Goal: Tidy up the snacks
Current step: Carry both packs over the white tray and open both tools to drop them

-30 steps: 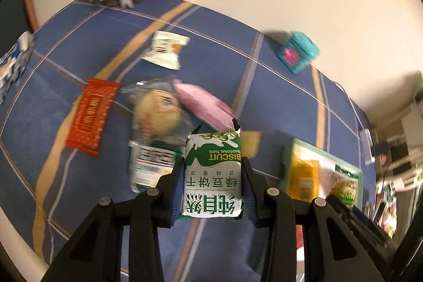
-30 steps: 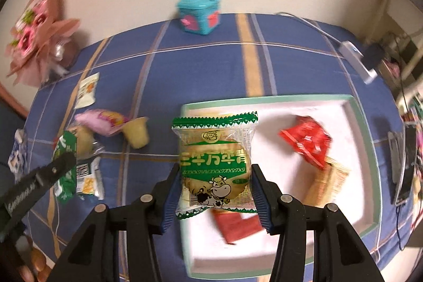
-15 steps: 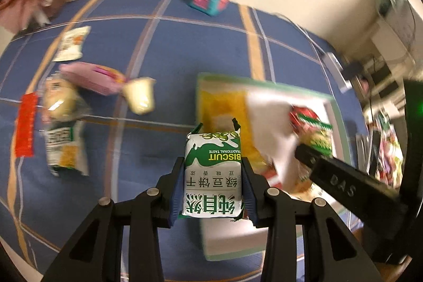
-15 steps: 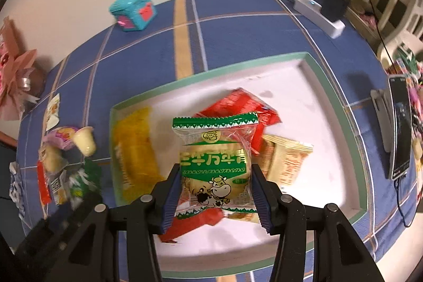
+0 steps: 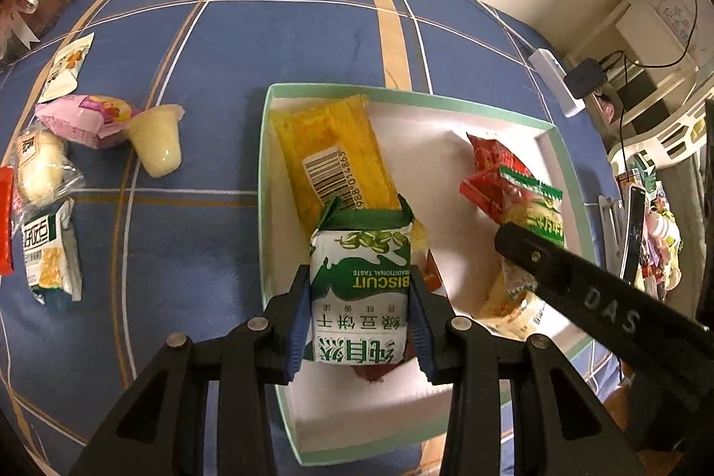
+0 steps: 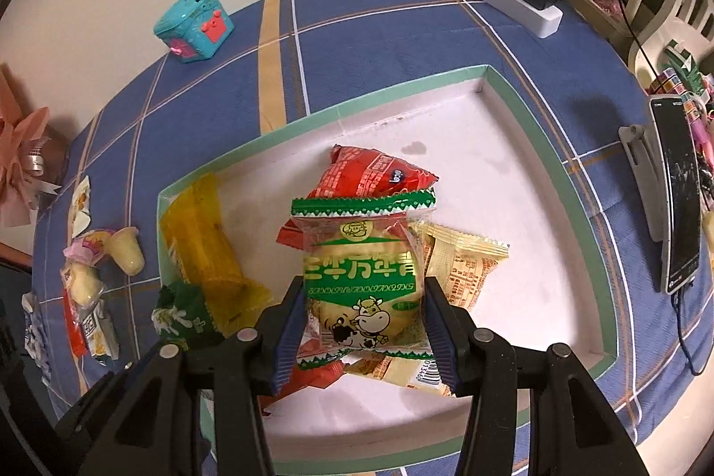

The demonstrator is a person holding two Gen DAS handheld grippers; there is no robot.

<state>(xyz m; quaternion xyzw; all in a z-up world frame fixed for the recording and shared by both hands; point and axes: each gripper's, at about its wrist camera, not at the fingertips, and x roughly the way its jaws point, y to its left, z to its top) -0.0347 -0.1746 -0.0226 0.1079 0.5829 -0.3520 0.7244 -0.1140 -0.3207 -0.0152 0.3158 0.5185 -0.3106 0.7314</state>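
1. Left tool (image 5: 360, 313) clenched on green biscuit pack (image 5: 360, 293), held above near-left part of tray (image 5: 263, 181), over the yellow packet (image 5: 332, 150).
2. Right tool (image 6: 362, 326) clenched on cow-print snack (image 6: 362, 284), above tray centre (image 6: 513, 92), over the red packet (image 6: 375, 172).
3. Tray floor lies straight below both tools; judged next: lower, release.
4. Loose snacks remain on the blue cloth (image 5: 201, 43), left of tray, nearer the left tool.

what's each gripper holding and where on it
Left gripper pinches the green biscuit packet by its side edges; right gripper pinches the cow-print snack packet by its lower sides.
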